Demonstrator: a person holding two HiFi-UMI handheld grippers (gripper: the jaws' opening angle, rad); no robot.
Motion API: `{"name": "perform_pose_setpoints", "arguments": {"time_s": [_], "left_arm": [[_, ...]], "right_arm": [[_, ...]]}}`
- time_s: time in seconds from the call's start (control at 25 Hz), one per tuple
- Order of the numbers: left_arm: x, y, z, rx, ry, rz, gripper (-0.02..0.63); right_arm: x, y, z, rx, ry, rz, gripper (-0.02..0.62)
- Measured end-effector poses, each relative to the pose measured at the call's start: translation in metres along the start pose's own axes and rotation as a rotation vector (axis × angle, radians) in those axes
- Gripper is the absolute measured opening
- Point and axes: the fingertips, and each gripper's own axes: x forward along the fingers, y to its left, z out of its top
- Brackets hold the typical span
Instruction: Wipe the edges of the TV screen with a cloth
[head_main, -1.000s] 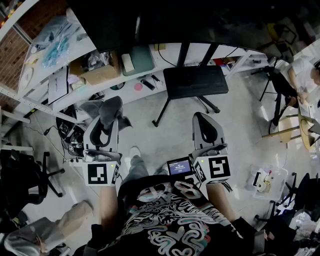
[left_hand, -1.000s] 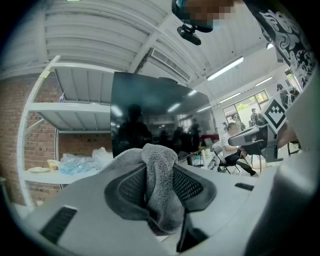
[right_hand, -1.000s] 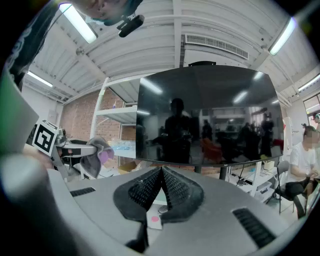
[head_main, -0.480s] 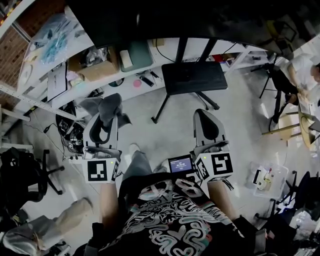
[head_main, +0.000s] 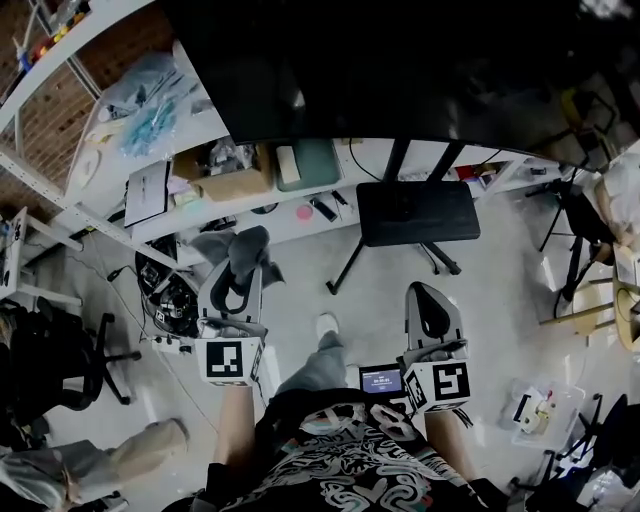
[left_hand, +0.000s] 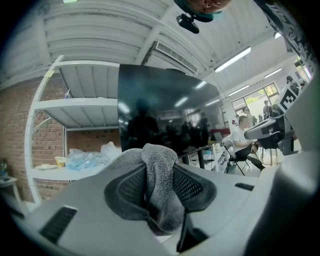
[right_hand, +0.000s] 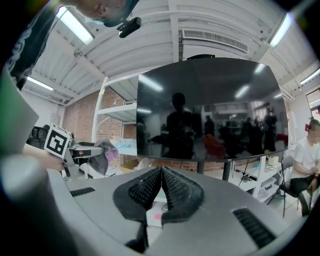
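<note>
Cloth (left_hand: 158, 167) pinched between left gripper (head_main: 240, 270) fingers (grey); right gripper (right_hand: 161, 175) fingers together

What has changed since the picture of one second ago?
The head view has swung so the TV fills more of the frame; both grippers sit lower in it. Nothing was taken or released: left gripper still clamps the cloth, right gripper stays shut and empty.

The cloth (left_hand: 161, 200) is soft, fuzzy grey fabric. The TV screen (right_hand: 210, 110) is smooth, shiny and black, and mirrors the room. The right gripper (right_hand: 161, 170) has matt, bumpy black pads (right_hand: 176, 189) set in smooth grey plastic.
</note>
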Motion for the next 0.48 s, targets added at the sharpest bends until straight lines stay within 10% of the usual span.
{"name": "perform_pose_setpoints", "arguments": {"time_s": [0.48], "left_arm": [[0.098,0.06,-0.015,-0.009,0.018,0.082,0.141]], "right_arm": [[0.096,-0.04,0.025,-0.053,-0.008,0.003,0.029]]}}
